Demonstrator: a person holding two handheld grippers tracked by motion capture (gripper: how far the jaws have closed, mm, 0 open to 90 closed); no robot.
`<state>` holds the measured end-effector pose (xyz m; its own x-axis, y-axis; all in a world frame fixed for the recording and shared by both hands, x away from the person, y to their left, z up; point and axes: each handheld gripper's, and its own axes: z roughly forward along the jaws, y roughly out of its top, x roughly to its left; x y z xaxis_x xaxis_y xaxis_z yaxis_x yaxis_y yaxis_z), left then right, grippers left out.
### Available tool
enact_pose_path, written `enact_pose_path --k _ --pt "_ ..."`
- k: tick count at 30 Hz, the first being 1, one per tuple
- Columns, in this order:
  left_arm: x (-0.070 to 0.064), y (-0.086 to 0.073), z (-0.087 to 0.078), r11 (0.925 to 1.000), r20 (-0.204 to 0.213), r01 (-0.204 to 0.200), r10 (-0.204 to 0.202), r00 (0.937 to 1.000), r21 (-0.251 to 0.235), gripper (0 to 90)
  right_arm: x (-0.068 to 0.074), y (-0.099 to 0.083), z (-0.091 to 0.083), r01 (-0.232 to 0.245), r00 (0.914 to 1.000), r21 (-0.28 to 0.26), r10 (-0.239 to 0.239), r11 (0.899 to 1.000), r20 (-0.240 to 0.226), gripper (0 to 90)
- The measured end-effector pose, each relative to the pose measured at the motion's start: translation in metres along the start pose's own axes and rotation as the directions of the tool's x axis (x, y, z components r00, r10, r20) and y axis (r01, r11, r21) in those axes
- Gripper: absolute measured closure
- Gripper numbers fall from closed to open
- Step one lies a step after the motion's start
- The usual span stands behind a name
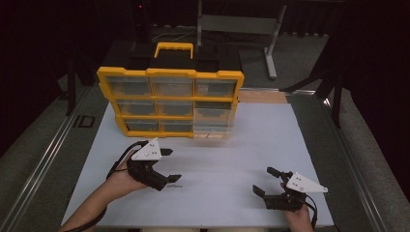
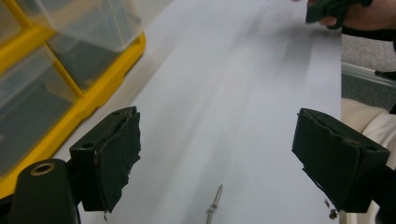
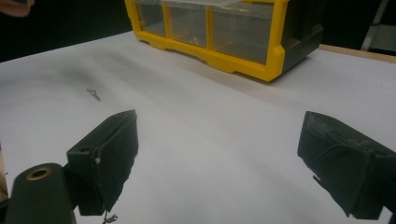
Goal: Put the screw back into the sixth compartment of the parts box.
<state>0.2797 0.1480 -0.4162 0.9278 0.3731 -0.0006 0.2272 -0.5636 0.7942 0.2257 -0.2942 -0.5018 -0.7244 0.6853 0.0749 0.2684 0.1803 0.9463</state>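
On the white counter (image 1: 227, 159) we see a small screw (image 1: 175, 184) lying flat just beside our left tool (image 1: 169, 166), whose jaws are released and empty around it. Our right tool (image 1: 265, 181) sits well apart, jaws released too. Behind stands a yellow organizer (image 1: 170, 100), upright.

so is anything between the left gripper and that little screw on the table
Nothing visible. The left gripper is open, and the screw lies on the bare white table just ahead, between its jaws. The yellow organizer stands well off to one side.
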Motion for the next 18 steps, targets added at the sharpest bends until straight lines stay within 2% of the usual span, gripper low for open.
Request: enact_pose_path --k 5,9,14,18 --pt "0.001 -0.013 0.005 0.9998 0.023 0.016 -0.016 0.9996 0.015 17.4 0.0 0.0 0.0 0.0 1.0 0.004 0.0 1.0 0.001 12.4" --pt "0.003 -0.023 0.009 0.9992 0.038 0.025 -0.026 0.9989 0.033 22.7 0.0 0.0 0.0 0.002 1.0 0.006 -0.002 1.0 0.001 12.4" --pt "0.006 -0.037 0.018 0.9963 0.063 0.033 -0.038 0.9973 0.08 31.8 0.0 0.0 0.0 -0.001 1.0 0.005 0.001 1.0 0.001 12.4" --pt "0.009 -0.048 0.026 0.9902 0.062 0.043 -0.052 0.9968 0.133 41.2 0.0 0.0 0.0 -0.001 1.0 0.003 0.001 1.0 -0.002 12.4"
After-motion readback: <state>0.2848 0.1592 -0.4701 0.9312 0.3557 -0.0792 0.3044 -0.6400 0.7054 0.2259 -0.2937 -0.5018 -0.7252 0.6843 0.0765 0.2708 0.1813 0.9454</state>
